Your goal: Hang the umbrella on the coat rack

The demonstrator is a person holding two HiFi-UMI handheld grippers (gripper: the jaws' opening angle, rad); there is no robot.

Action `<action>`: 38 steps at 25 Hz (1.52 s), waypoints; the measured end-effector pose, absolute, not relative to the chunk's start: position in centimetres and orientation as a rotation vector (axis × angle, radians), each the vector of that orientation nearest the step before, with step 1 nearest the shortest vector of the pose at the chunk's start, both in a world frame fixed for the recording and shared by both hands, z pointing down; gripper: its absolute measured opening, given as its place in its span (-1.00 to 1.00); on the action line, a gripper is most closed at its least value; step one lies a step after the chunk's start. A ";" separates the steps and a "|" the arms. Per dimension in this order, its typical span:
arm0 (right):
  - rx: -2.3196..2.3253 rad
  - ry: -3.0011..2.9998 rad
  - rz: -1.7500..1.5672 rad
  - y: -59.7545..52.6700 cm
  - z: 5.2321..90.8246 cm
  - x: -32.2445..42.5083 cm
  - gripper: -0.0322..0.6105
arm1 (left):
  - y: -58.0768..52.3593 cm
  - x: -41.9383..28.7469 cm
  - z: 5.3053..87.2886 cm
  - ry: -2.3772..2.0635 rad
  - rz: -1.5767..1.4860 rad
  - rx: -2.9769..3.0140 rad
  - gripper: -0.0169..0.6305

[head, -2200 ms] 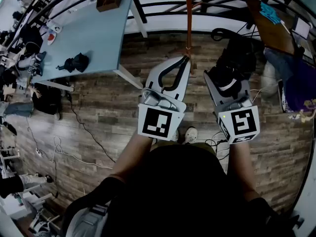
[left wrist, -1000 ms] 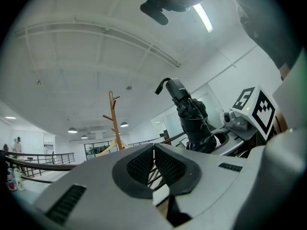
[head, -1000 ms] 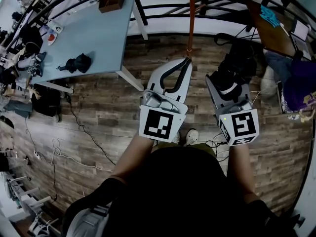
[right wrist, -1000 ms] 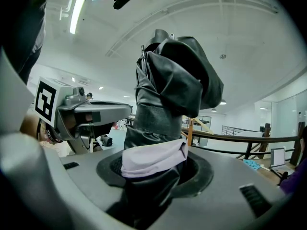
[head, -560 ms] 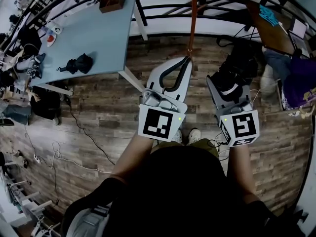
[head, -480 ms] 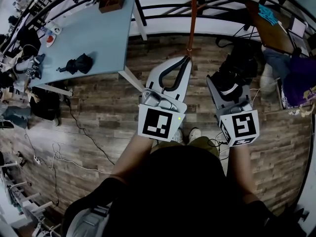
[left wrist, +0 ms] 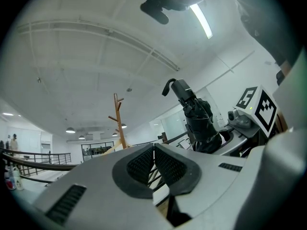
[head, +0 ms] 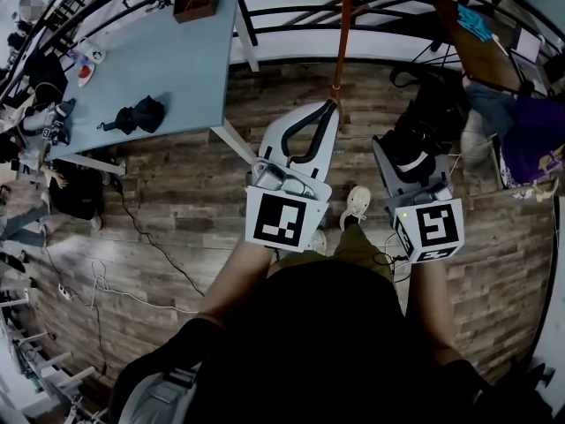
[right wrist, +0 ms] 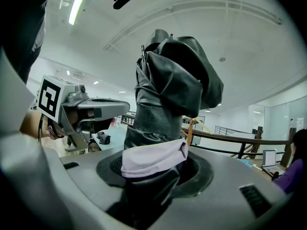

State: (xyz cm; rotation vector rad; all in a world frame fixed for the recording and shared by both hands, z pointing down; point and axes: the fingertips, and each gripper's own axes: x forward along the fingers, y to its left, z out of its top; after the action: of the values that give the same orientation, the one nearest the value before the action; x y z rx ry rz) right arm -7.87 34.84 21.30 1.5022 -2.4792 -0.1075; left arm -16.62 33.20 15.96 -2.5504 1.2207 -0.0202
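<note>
Far left, the pale blue table. Moving across: the left gripper has its pads pressed together, nothing between them. Beyond its tips stands the orange wooden coat rack, well apart from both grippers. And on the right, the right gripper is clamped on the folded black umbrella (gripped low down, at a pale band). The umbrella stands upright out of the jaws, long axis vertical, strap loop on top.
</note>
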 end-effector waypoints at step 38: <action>1.446 -2.558 -0.119 15.7 21.5 0.1 -0.21 | 15.6 -8.7 15.1 1.248 -0.039 -2.452 -0.89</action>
State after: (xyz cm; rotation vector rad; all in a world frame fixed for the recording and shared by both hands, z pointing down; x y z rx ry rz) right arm 0.10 15.73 21.55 1.4462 -2.5579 -0.1190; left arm -8.74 15.63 15.07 -2.4524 1.2479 -0.0386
